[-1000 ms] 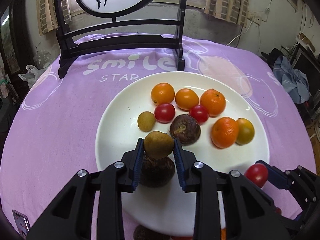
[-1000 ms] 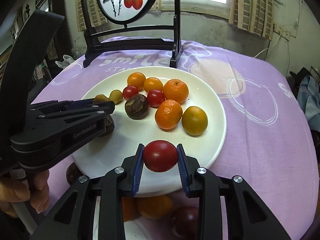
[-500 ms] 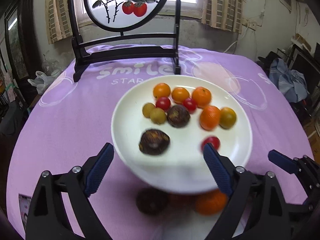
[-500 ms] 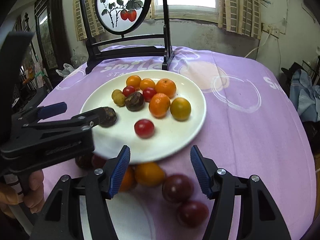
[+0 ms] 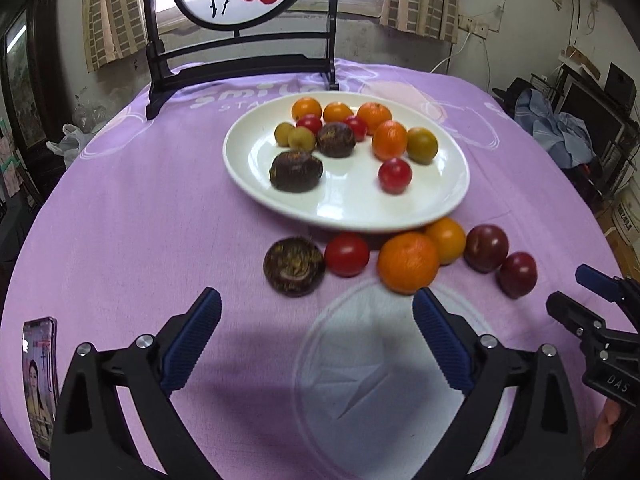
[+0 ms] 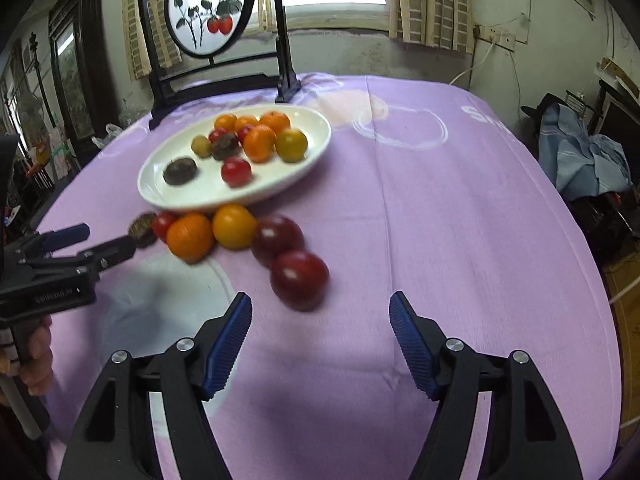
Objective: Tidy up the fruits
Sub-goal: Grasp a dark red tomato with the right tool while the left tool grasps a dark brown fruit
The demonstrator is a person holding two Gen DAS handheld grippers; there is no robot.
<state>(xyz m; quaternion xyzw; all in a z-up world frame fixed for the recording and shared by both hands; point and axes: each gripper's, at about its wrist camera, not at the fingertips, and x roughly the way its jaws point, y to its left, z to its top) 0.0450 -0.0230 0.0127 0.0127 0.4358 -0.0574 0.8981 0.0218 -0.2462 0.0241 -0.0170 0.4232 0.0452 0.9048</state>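
1. Currently my left gripper (image 5: pixel 316 334) has its jaws spread wide, holding nothing, above the purple-clothed worktop (image 5: pixel 140 220).
2. My right gripper (image 6: pixel 320 340) is likewise wide apart and empty.
3. White plate (image 5: pixel 360 212) carries eleven fruits, among them a red tomato (image 5: pixel 395 175) and a dark brown fruit (image 5: pixel 296 171) (both near its front).
4. Six fruits lie on the cloth just before the plate: brown fruit (image 5: pixel 294 266), tomato (image 5: pixel 346 255), two oranges (image 5: pixel 408 262), two plums (image 6: pixel 299 278).
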